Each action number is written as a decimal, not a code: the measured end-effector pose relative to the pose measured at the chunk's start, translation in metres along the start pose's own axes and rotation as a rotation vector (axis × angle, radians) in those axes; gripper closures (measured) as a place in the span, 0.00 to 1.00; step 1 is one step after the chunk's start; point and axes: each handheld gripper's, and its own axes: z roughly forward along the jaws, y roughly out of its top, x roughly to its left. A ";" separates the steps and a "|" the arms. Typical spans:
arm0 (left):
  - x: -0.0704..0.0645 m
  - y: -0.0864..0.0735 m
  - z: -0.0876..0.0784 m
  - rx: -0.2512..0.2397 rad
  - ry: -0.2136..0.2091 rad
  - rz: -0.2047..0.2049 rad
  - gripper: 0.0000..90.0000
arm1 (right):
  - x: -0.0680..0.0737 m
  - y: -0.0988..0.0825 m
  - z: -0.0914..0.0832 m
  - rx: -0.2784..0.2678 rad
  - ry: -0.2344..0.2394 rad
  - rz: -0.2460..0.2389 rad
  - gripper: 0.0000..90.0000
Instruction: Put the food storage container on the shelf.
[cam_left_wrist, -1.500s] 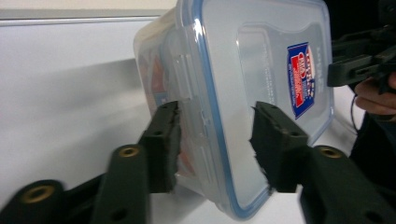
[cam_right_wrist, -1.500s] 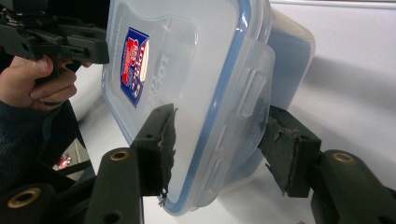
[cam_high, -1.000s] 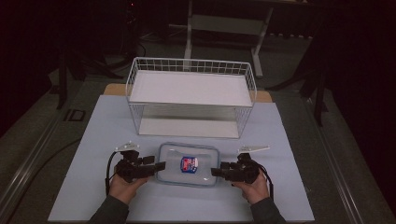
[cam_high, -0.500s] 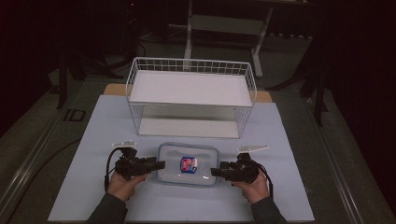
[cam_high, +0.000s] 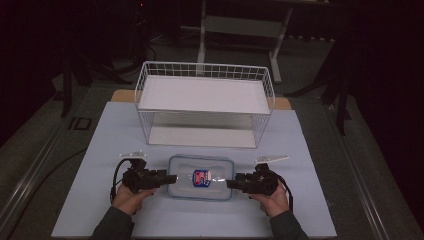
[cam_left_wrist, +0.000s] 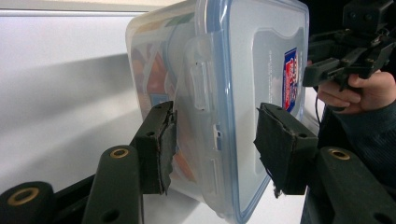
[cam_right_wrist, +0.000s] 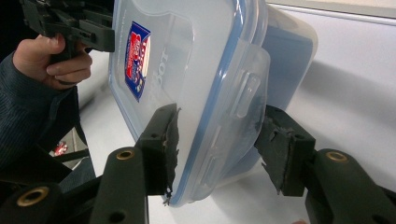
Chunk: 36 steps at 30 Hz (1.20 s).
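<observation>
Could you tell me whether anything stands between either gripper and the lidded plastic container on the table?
Nothing visible does. The left gripper and the right gripper each straddle one end of the container, and their jaws have just been closing around its side latches.

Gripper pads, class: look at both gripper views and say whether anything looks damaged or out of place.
Yes. The black pads on the left gripper and those on the right gripper are torn and ragged at the edges. The lidded plastic container between them sits square on the table, undamaged.
</observation>
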 end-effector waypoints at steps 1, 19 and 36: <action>0.000 0.000 0.000 -0.003 -0.009 -0.001 0.52 | 0.000 0.000 0.000 0.000 0.001 -0.001 0.55; -0.005 -0.001 -0.004 -0.005 0.027 0.022 0.57 | 0.002 0.000 0.000 -0.005 0.004 0.025 0.57; -0.019 0.004 -0.011 -0.057 0.065 0.062 0.58 | 0.008 0.004 -0.005 -0.042 -0.010 -0.010 0.58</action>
